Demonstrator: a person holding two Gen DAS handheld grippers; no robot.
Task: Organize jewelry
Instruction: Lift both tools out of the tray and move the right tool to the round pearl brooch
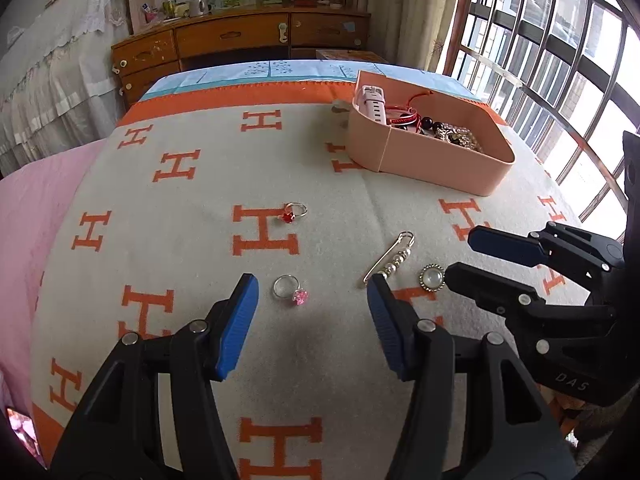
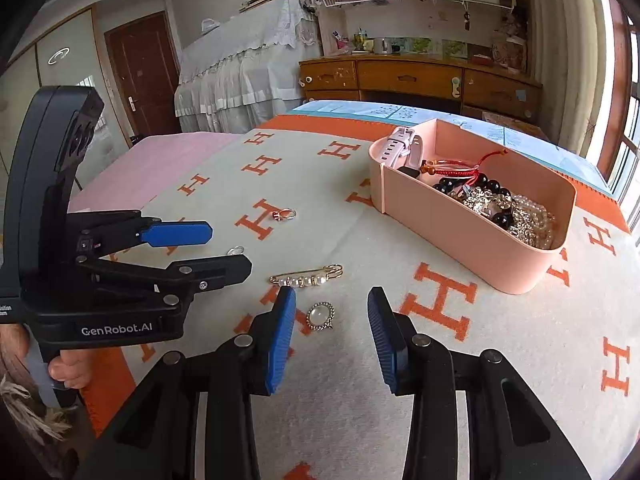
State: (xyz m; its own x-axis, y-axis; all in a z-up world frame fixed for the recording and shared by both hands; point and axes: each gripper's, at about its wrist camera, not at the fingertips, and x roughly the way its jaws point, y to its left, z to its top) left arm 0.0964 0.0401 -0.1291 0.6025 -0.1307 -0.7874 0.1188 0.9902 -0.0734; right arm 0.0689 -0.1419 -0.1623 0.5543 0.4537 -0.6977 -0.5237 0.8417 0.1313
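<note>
A pink-stone ring (image 1: 289,290) lies on the H-patterned blanket (image 1: 200,240) just ahead of my open, empty left gripper (image 1: 312,286). A red-stone ring (image 1: 293,213) (image 2: 285,214) lies farther out. A pearl safety-pin brooch (image 1: 390,258) (image 2: 307,276) and a round gem brooch (image 1: 432,278) (image 2: 320,316) lie to the right. My right gripper (image 2: 331,300) is open and empty, with the round brooch between its fingertips. A pink box (image 1: 424,156) (image 2: 472,236) holds a watch strap, red cord bracelets and beads.
The blanket covers a bed; its pink sheet (image 1: 36,220) shows at left. A wooden dresser (image 1: 240,40) stands beyond the bed, a barred window (image 1: 560,60) at right. In the right wrist view the left gripper (image 2: 224,250) hovers over the pink ring.
</note>
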